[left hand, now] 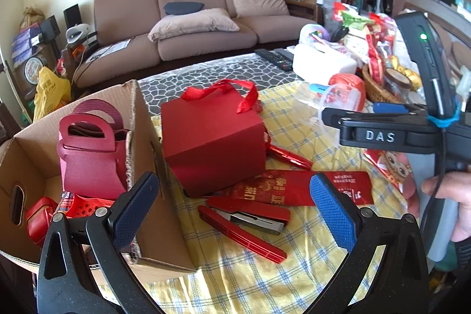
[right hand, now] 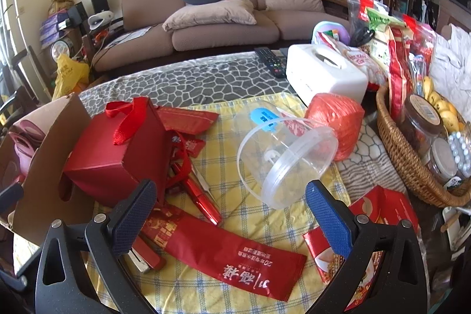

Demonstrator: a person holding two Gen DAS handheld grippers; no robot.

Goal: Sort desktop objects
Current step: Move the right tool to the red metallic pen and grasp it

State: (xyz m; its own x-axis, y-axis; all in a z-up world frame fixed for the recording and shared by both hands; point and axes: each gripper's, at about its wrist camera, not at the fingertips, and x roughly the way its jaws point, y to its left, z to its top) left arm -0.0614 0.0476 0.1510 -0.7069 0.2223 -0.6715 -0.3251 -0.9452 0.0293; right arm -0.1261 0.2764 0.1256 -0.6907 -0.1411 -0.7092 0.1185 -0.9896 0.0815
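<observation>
With both grippers spread wide and empty, the sorting items sit on the yellow checked cloth.
Left gripper hovers over the red stapler, jaws fully apart, touching nothing; stapler lies flat just beside the cardboard box. Box already holds pink felt bags and small red items. Red gift box with ribbon handle stands upright next to the cardboard box, a red pen just behind it, a long red envelope between gift box and stapler. Right gripper, jaws equally wide, holds nothing; it hangs above the same red envelope, with a clear plastic tub on its side just ahead and an orange twine ball touching the tub. Wicker basket sits at far right of the surface.
</observation>
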